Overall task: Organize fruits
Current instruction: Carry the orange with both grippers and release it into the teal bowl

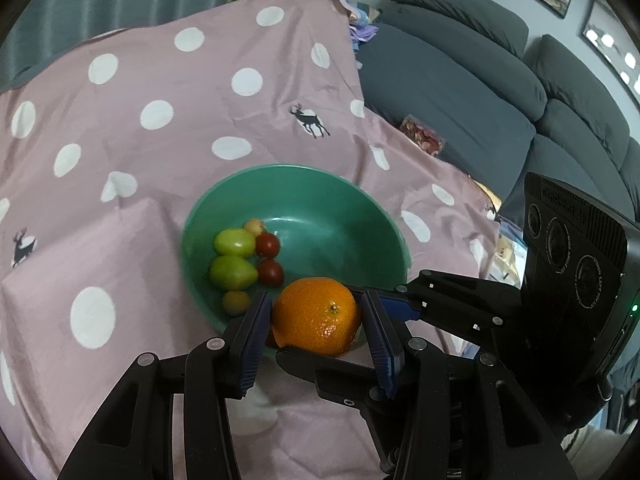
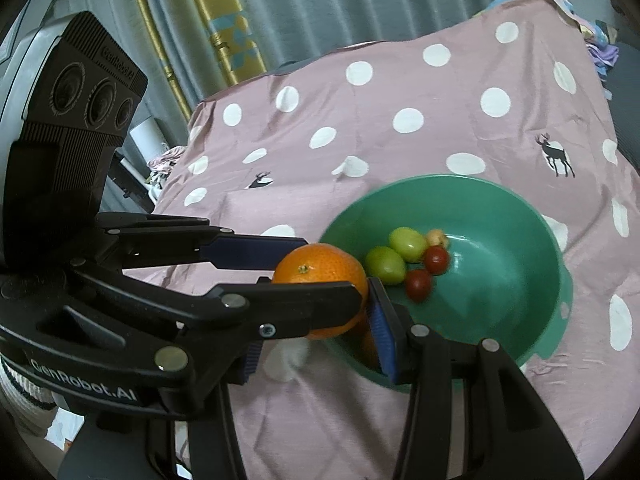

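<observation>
Orange (image 1: 316,314): round, glossy, dimpled, green stem scar; clamped by left gripper (image 1: 316,320) and right gripper (image 2: 320,320) jaws, at bowl's (image 1: 360,200) 6 o'clock rim.

**Orange at the near rim of the bowl**

The bowl (image 1: 360,200) sits on a cloth-covered bench (image 1: 140,184). Small fruits (image 1: 234,258) lie clustered inside it toward its left side. The orange (image 1: 316,314) hangs over the near rim, between both tools' fingers. A sofa (image 1: 460,92) stands right of the bench.
</observation>
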Available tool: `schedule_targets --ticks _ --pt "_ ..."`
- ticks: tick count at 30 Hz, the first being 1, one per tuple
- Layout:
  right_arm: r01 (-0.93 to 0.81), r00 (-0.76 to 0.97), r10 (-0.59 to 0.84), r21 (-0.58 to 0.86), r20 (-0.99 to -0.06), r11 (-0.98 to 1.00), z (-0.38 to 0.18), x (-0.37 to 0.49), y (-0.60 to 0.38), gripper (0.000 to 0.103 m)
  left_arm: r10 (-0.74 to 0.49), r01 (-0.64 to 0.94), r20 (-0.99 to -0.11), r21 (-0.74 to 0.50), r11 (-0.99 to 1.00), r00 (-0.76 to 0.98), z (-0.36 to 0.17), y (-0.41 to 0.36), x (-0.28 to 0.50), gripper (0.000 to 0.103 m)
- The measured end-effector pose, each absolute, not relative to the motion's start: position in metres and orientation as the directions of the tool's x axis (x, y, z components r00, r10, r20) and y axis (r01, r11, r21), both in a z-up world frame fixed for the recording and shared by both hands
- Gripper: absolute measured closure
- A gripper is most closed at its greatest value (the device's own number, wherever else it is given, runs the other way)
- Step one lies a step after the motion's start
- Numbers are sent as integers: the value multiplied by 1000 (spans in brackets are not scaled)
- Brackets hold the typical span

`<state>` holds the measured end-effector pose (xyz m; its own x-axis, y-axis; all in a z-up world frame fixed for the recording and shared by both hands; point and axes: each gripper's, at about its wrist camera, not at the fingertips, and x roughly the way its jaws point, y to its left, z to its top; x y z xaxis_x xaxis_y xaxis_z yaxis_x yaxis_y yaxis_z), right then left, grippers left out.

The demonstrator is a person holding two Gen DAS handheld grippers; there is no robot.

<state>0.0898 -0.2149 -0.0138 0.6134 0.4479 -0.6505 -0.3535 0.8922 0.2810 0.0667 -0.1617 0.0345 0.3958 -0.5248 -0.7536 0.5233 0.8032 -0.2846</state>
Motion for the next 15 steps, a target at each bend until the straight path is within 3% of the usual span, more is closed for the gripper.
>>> schedule_targets --ticks 15 --pt "-308 572 427 299 -701 903 -41 117 -236 55 -536 516 -780 -330 791 323 2 -182 99 56"
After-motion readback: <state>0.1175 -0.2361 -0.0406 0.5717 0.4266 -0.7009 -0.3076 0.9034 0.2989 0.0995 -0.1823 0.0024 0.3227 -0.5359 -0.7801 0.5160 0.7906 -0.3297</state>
